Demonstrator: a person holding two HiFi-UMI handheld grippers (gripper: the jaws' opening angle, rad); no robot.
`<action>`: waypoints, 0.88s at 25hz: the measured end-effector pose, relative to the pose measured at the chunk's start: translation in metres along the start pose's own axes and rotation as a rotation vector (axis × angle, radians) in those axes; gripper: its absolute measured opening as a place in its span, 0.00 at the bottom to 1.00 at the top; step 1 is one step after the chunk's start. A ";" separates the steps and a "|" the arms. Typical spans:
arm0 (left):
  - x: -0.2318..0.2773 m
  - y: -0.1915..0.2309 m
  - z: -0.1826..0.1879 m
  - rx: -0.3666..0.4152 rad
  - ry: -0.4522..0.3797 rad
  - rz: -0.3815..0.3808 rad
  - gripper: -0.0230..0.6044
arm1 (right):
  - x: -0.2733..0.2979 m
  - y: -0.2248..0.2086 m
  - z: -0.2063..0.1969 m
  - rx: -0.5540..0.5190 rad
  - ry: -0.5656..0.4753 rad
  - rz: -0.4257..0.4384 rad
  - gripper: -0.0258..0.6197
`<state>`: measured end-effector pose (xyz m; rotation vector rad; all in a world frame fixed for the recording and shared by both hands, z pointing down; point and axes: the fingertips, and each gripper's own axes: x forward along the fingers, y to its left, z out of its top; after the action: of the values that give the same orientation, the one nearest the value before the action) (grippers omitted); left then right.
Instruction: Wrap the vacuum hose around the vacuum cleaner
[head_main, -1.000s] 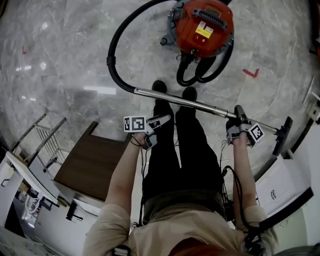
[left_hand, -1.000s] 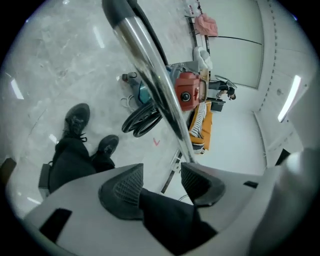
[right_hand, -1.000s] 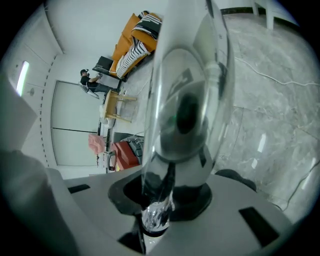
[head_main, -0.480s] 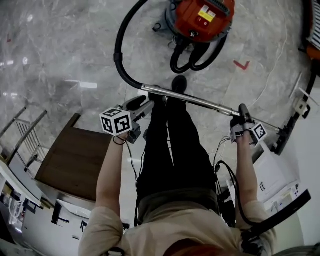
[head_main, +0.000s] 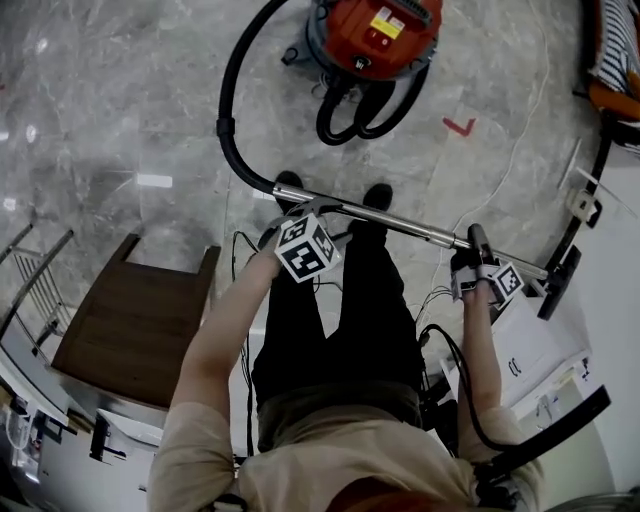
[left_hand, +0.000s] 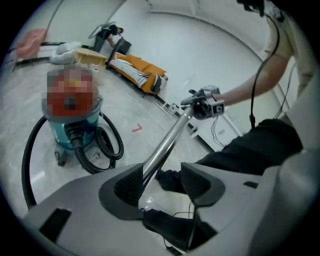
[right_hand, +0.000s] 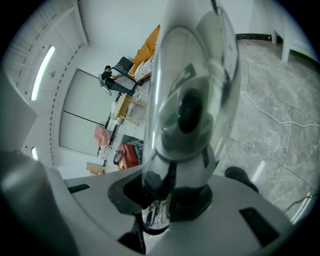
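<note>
1. The vacuum hose (head_main: 224, 105) is black and ribbed. It sweeps in one big arc across the marble floor (head_main: 110, 90), from the top of the head view round to the metal wand (head_main: 400, 222), with a couple of loose loops lying just in front of the vacuum cleaner (head_main: 372, 28).
2. Handling call: the hose looks soft and springy and will likely try to uncoil. The wand is stiff, smooth chrome and probably slippery, with the floor nozzle (head_main: 553, 288) weighing down its far end.
3. Best hold, I'd say, is the wand near the hose cuff, or the ribbed hose itself, where the pads can bite.
4. The right gripper (head_main: 478, 262) is clamped narrow on the wand, and its own view shows the tube (right_hand: 182, 100) rising straight out of the closed pads.
5. The left gripper (head_main: 305, 212) is gaping wide. In the left gripper view the wand (left_hand: 167, 142) runs between the jaws and leans on one pad (left_hand: 127, 186), with the other pad well clear, so there's no grip yet.
6. The cleaner (left_hand: 70, 132) stands well ahead of the person's feet, so the wand must travel to it.
7. Off to the person's left sits a brown wooden table (head_main: 130, 330), apart from the action.
</note>
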<state>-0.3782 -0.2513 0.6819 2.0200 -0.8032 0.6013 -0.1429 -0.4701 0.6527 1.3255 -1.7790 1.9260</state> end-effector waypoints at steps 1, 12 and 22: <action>0.013 -0.007 -0.001 0.062 0.043 -0.004 0.40 | 0.000 -0.004 0.002 0.000 0.004 0.008 0.17; 0.145 -0.053 -0.004 0.293 0.383 0.053 0.39 | -0.013 -0.074 0.063 -0.114 0.063 0.067 0.17; 0.251 -0.069 0.060 0.037 0.375 0.241 0.19 | -0.018 -0.094 0.170 -0.250 0.111 0.108 0.17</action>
<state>-0.1515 -0.3520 0.7803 1.7768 -0.8127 1.1017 0.0099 -0.5878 0.6832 1.0404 -1.9928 1.7207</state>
